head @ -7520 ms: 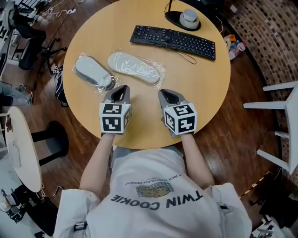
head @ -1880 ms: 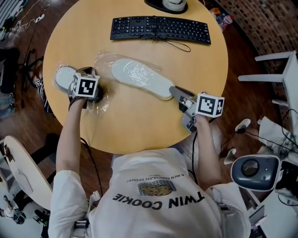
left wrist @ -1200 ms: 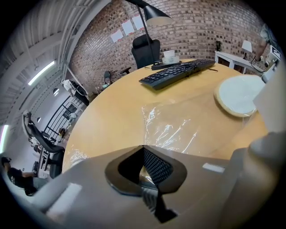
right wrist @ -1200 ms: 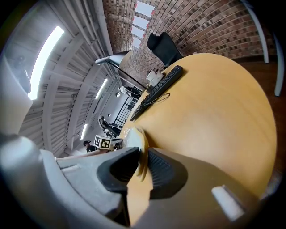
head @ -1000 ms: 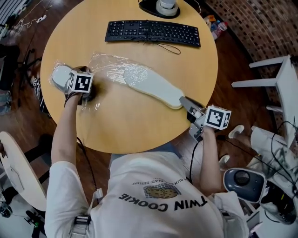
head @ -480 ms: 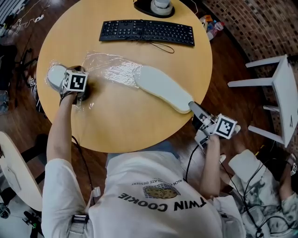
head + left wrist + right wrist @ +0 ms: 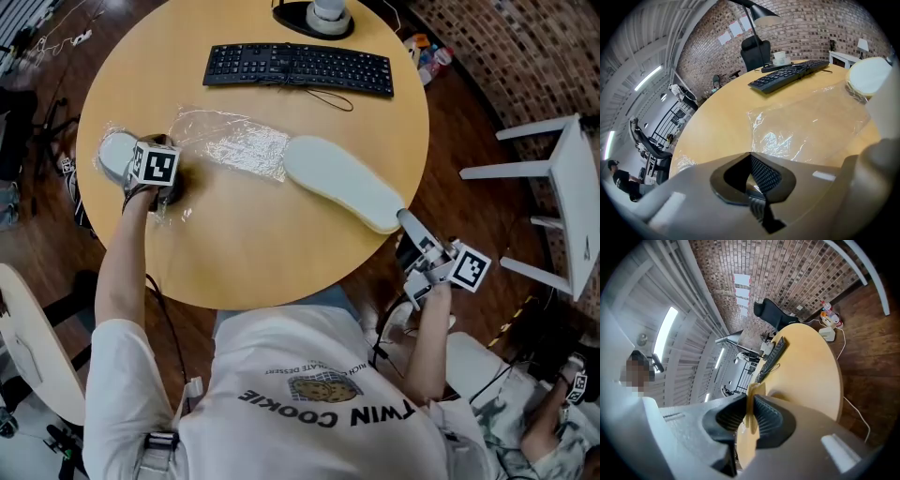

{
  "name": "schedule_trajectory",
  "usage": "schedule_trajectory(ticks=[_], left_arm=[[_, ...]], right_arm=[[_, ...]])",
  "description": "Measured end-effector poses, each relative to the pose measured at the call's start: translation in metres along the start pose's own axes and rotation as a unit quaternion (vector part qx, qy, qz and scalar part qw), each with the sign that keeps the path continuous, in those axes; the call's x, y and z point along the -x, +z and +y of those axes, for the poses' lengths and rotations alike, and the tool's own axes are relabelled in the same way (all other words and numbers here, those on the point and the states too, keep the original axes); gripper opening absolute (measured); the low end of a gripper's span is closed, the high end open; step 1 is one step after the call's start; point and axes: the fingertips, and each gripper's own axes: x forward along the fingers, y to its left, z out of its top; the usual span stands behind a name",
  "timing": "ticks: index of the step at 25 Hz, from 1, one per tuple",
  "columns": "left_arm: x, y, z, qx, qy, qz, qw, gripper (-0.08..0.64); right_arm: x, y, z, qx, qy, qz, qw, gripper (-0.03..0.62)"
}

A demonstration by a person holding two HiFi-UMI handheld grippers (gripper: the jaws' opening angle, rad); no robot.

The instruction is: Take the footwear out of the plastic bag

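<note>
My right tool (image 7: 405, 219), jaws just closing further, pinches the slipper (image 7: 342, 183) at the surface's (image 7: 262, 253) right edge. That thin hold could slip and drop it. My left tool (image 7: 167, 186) clamps the plastic bag (image 7: 230, 141).

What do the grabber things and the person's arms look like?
The left gripper and right gripper are grey plastic with black ribbed pads. Each carries a white cube with black square markers. The person wears a white short-sleeved T-shirt.

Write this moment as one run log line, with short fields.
left gripper: shut on plastic bag | right gripper: clamped on white slipper edge, jaws just closed further | white slipper: nearly all outside plastic bag
</note>
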Motion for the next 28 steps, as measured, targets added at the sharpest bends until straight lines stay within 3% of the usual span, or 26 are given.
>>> schedule_trajectory(ticks=[9, 17, 23, 28], left_arm=[[0.000, -0.001, -0.003, 0.000, -0.002, 0.002, 1.0000, -0.002], [0.000, -0.001, -0.003, 0.000, 0.002, -0.001, 1.0000, -0.002], [0.000, -0.003, -0.002, 0.010, 0.003, -0.010, 0.9999, -0.002], [0.000, -0.005, -0.001, 0.015, -0.004, -0.016, 0.9997, -0.001]], right_arm=[[0.010, 0.021, 0.021, -0.040, 0.076, -0.055, 0.995, 0.054], [-0.043, 0.014, 0.036, -0.030, 0.109, -0.023, 0.993, 0.054], [-0.111, -0.014, 0.033, -0.031, 0.108, 0.026, 0.993, 0.054], [-0.156, -0.033, 0.030, -0.051, 0.124, 0.032, 0.990, 0.054]])
